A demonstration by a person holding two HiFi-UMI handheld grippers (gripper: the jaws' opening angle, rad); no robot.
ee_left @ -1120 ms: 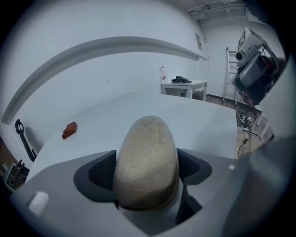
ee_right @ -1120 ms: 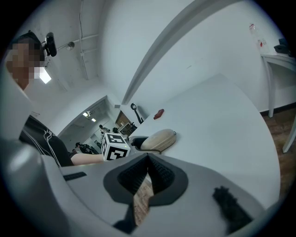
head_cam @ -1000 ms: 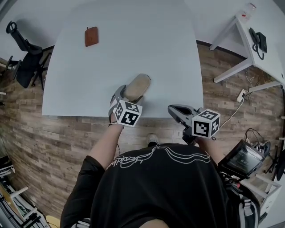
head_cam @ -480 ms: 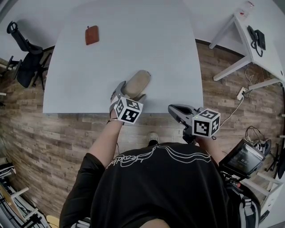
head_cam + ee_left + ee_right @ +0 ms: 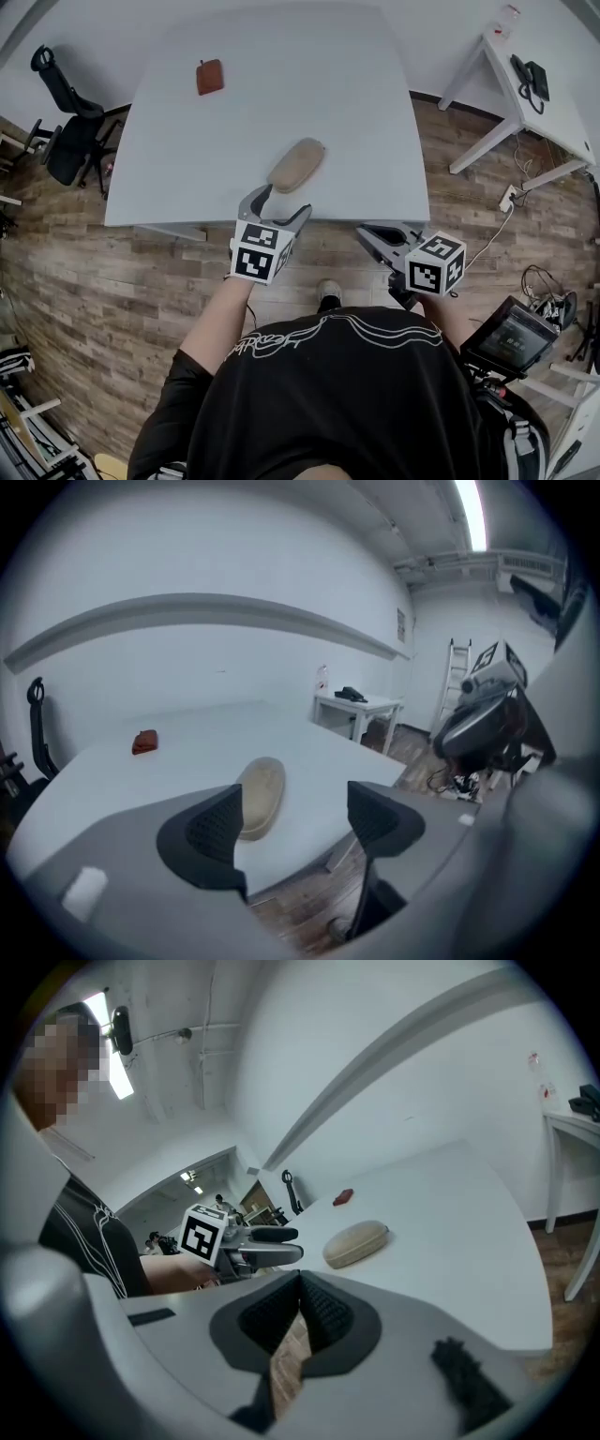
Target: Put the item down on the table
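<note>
Head view has the tan case (image 5: 296, 164) lying flat on the table (image 5: 356, 112), near its front edge, so I judge the put-down done. My left gripper (image 5: 281, 202) hovers just off that edge, fingers (image 5: 217, 825) spread and closing on nothing. My right gripper (image 5: 367, 232) waits off the same edge, fingers pressed together, empty. Only clearing away remains.

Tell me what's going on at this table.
A person holds a gripper in each hand. The beige oval case lies on the white table near its front edge, touched by nothing, so the put-down looks done. The left gripper hovers just short of the case, jaws apart and closing with nothing between them. The right gripper is shut and empty, off the table's edge. A small brown pouch lies near the far left corner.
</note>
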